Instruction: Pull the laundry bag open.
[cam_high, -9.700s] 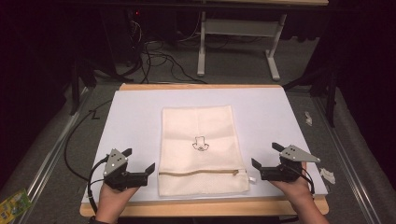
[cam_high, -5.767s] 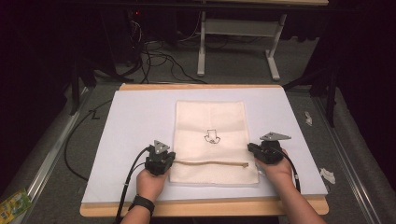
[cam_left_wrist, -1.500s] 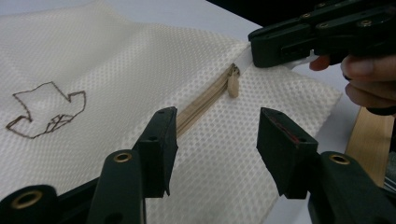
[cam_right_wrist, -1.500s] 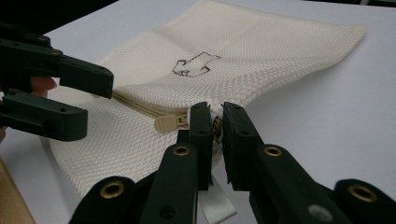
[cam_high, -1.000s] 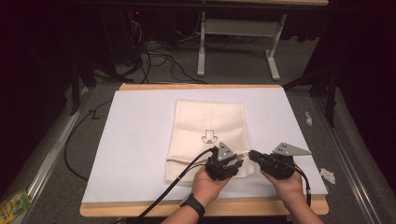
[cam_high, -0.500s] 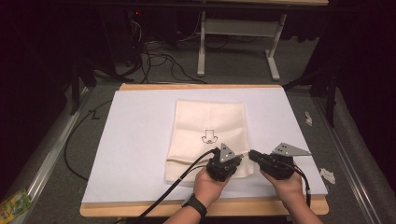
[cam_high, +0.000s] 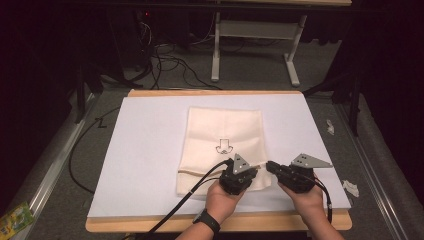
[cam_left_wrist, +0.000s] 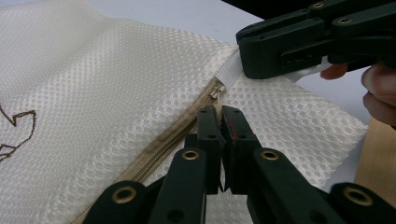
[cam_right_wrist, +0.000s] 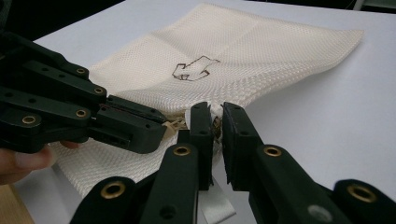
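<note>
Left gripper view puts my left hand-held gripper (cam_left_wrist: 223, 122) low over the mesh bag (cam_left_wrist: 93, 93), with its two black jaws pressed together on the bag just below the end of the tan zipper (cam_left_wrist: 177, 133). The small metal zipper pull (cam_left_wrist: 216, 94) sits right past the jaw tips. I cannot tell if the jaws grip the pull's tab or only the cloth. Just above it my right hand-held gripper (cam_left_wrist: 243, 51) comes in from the right, and its jaws are squeezed on the white corner of the bag beside the zipper end.

In the right gripper view, my right hand-held gripper (cam_right_wrist: 214, 116) has its jaws nearly together, with a bunch of the bag's edge pinched between them. My left hand-held gripper (cam_right_wrist: 154, 128) lies just beside it, pointing at the same spot.

From the high view, both hand-held grippers meet at the near right corner of the mesh bag (cam_high: 220, 135), my left one (cam_high: 247, 172) and my right one (cam_high: 272, 167) almost touching. The bag lies flat on the white worktop (cam_high: 150, 145), a bit right of the middle, with a little dark drawing (cam_high: 223, 147) on it. Black cables (cam_high: 190, 192) trail back from the left hand-held gripper over the worktop's near edge.
</note>
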